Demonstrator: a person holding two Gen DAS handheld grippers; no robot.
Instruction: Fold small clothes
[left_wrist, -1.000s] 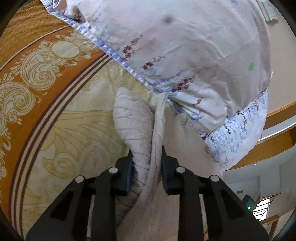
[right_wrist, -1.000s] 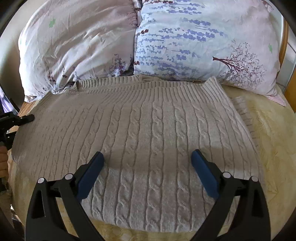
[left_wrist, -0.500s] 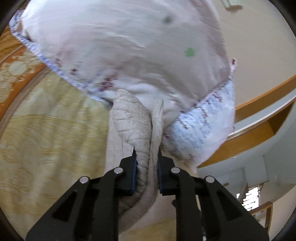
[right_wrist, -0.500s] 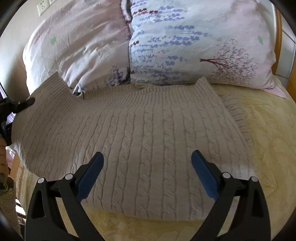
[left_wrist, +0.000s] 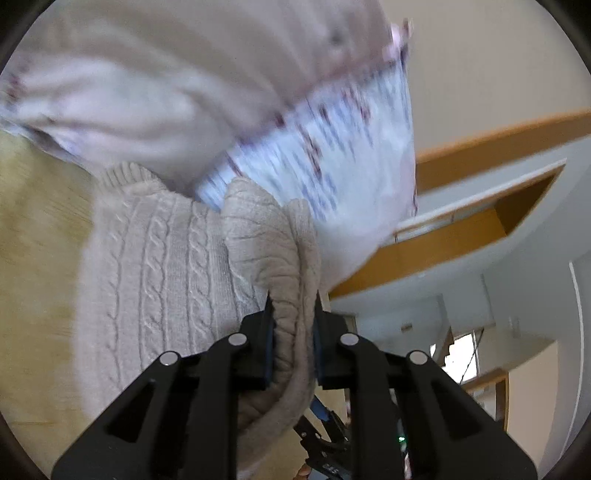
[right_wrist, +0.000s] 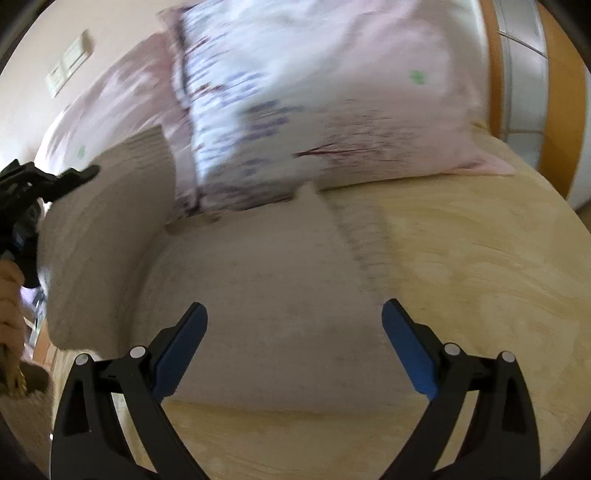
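Observation:
A beige cable-knit sweater lies on the yellow bedspread in front of the pillows. My left gripper is shut on the sweater's left edge and holds it lifted, so that side curls up and over the body. In the right wrist view the left gripper shows at the far left with the raised flap. My right gripper is open and empty, hovering above the sweater's near hem.
Two floral pillows lean against the wall behind the sweater. A wooden headboard edge is at the right. A wall switch plate is at the upper left. The person's hand shows at the left edge.
My left gripper has raised the sweater's left side and swung it up toward the middle. The right gripper has shifted its view rightward while staying open.

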